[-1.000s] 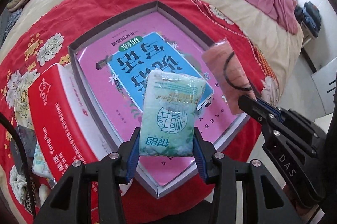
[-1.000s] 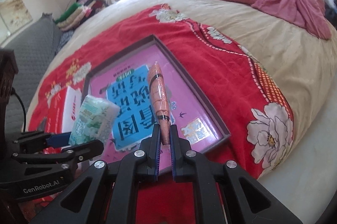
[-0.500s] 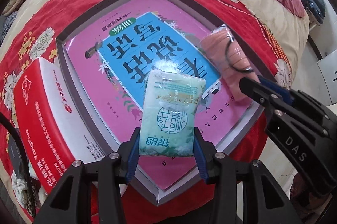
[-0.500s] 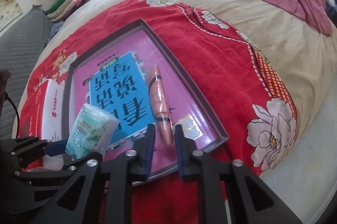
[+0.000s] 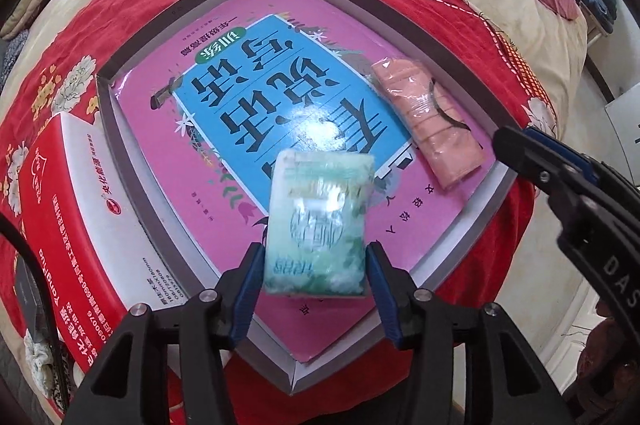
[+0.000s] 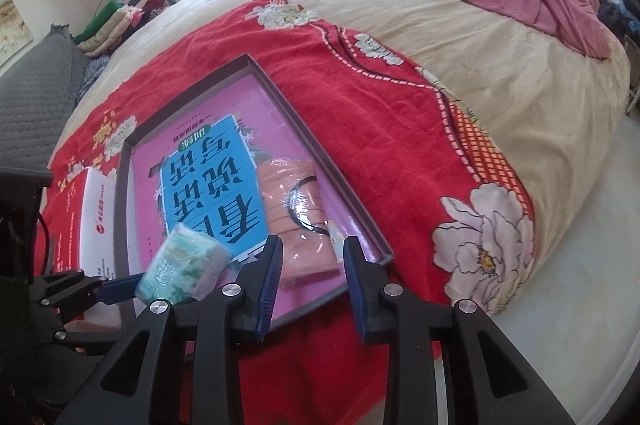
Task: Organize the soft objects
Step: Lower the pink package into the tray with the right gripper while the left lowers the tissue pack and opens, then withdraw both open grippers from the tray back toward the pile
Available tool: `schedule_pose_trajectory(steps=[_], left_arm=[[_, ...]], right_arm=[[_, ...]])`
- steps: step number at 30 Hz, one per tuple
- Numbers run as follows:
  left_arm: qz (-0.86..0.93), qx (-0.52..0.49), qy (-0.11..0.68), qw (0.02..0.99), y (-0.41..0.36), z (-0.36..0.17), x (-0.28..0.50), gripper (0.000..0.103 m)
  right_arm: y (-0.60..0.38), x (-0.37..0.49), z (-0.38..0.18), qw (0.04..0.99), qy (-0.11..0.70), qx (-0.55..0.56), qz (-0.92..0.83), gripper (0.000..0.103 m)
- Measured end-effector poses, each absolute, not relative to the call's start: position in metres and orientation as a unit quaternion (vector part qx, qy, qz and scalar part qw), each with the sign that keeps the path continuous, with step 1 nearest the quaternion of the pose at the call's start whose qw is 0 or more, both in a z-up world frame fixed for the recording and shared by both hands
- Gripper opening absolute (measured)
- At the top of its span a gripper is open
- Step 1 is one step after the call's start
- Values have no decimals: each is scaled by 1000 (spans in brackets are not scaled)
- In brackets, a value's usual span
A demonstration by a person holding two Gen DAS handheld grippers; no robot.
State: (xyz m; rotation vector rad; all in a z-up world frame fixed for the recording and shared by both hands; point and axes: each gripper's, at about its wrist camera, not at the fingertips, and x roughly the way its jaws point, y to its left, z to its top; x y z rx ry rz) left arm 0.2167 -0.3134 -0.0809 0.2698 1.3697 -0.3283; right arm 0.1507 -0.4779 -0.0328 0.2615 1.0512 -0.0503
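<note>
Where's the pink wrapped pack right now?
The pink pack lies flat in the tray, on the book's right edge, just ahead of the open right gripper.
</note>
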Motion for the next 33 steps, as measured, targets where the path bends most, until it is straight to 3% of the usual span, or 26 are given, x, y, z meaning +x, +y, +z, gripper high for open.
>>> schedule_pose_trajectory(steps=[5, 8, 17, 20, 33], left_arm=[[-154, 119, 623, 758, -313, -77, 213, 59], [-152, 122, 619, 761, -312, -72, 211, 62], [-145, 111, 597, 781, -302, -50, 204, 63], [-146, 105, 587, 790, -298, -39, 200, 64], [-139, 94, 563, 809, -273, -11, 182, 65]], right_arm=[[-483, 145, -25, 859, 496, 125, -29, 34], [-484, 142, -21, 861, 492, 127, -31, 43], [-478, 133, -5, 869, 480, 109, -40, 45], [-474, 129, 2, 874, 473, 101, -42, 56], [-443, 117, 22, 885, 461, 50, -52, 59]])
